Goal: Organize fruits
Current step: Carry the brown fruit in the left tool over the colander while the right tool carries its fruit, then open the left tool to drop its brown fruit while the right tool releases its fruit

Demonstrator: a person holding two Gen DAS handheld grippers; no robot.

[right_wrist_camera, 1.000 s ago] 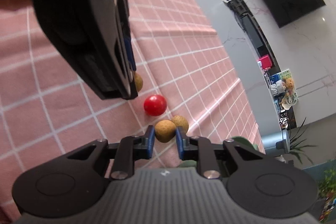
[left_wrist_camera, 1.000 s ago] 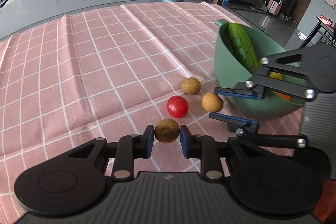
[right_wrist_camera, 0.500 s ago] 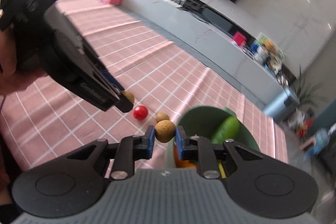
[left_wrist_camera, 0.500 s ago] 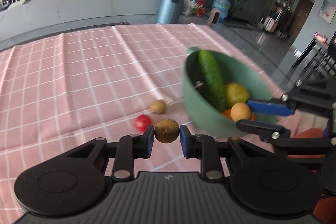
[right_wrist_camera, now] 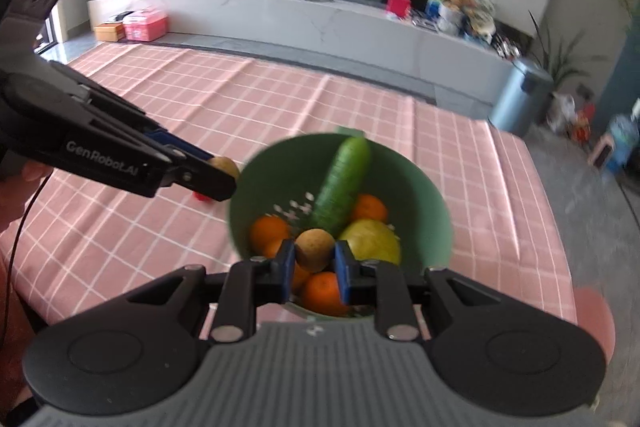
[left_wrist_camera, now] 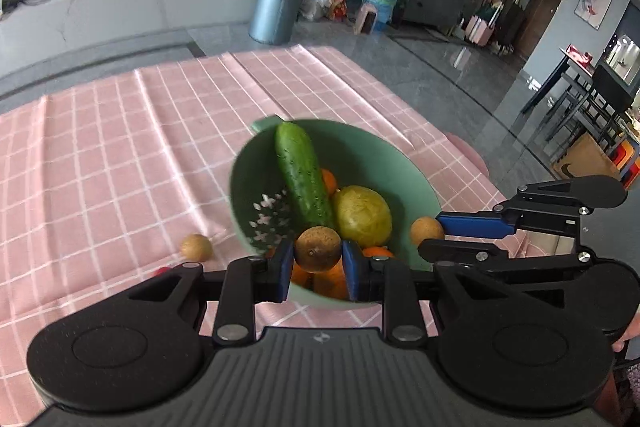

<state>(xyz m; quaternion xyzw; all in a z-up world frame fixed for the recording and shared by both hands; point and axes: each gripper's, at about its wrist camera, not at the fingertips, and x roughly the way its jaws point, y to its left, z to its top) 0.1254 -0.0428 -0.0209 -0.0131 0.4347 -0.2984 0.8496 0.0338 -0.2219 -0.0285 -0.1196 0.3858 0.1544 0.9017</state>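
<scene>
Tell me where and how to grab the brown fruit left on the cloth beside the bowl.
Grip the brown fruit across its widest middle, coming straight down from above. It is small, round, and sits alone on the flat checked cloth, just left of the green bowl, so fingers fit either side.

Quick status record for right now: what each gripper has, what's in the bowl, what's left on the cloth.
left gripper: shut on a brown longan, above the bowl's near rim
right gripper: shut on a second longan, over the bowl
green bowl: holds a cucumber, a yellow-green fruit, several oranges
pink checked tablecloth: one loose longan; cherry tomato, mostly hidden
not yet done: neither held longan released
</scene>
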